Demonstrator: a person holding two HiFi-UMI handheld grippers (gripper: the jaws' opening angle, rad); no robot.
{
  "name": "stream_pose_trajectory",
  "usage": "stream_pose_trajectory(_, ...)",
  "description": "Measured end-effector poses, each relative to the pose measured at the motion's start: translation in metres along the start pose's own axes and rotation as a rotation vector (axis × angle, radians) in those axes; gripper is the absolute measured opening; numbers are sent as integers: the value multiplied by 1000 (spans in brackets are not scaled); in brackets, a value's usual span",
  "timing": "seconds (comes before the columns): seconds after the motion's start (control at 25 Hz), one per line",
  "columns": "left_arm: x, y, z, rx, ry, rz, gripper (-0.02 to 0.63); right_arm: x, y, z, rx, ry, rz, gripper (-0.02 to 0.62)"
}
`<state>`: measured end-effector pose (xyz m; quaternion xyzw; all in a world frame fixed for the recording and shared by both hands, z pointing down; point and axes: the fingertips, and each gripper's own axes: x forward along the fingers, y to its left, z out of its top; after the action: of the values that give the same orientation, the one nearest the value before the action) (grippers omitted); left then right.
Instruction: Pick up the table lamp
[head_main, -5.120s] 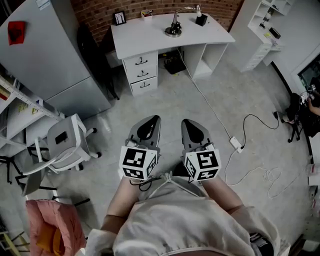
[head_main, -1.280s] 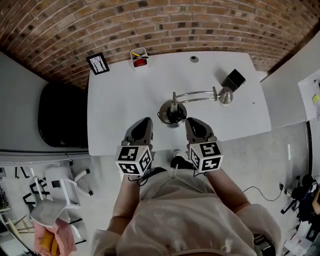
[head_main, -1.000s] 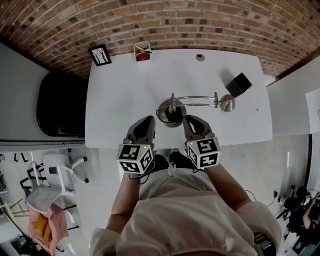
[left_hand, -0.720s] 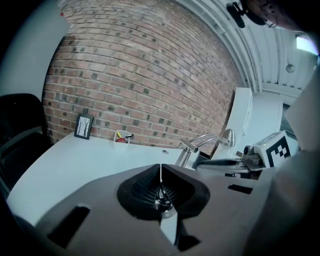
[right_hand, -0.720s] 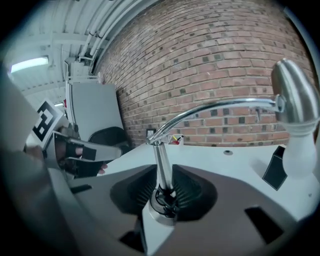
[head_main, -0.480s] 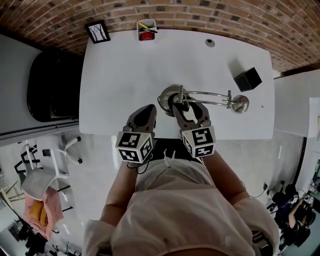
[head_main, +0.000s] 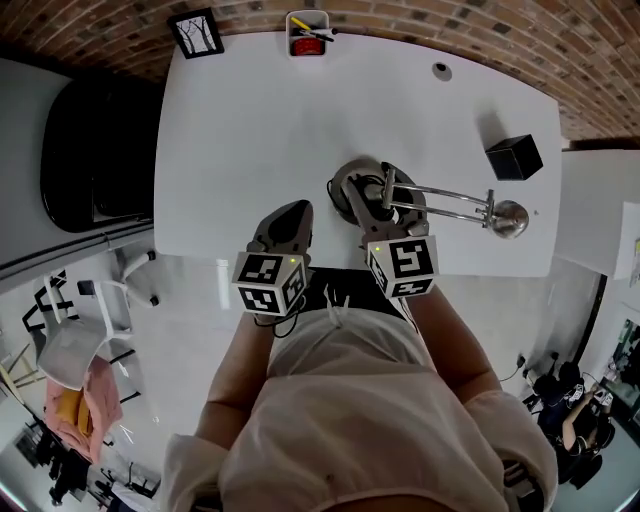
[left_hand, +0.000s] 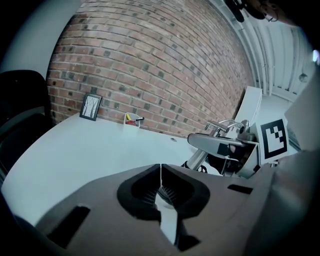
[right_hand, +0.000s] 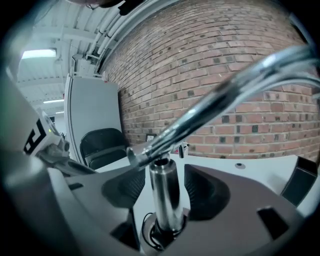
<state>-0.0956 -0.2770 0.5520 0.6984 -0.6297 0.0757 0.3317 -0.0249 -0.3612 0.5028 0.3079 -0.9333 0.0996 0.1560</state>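
White desk (head_main: 250, 120): lamp (head_main: 450, 194), cup (head_main: 290, 30) with pens (head_main: 303, 22)

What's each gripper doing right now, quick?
Left gripper: shut, empty.
Right gripper: open; its jaws have just been opening and now sit either side of the table lamp's post, pads not pressing it.

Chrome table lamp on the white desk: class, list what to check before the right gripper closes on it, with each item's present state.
1. Right gripper jaws apart, just been opening, astride the chrome table lamp's upright post: ok.
2. Pads pressing the post: not ok.
3. Left gripper shut, empty: ok.
4. Lamp's round base flat on the white desk: ok.
5. Lamp's head apart from the black cube-shaped box: ok.
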Motion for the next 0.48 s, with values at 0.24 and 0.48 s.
stream_pose_trajectory(0.24,9,12,-8,3,24,3,20,16,-2,0,14,2,17,224)
stream_pose_trajectory(0.48,21,16,-29,-26,69,3,20,17,-3,5,-19,-22,-9,196)
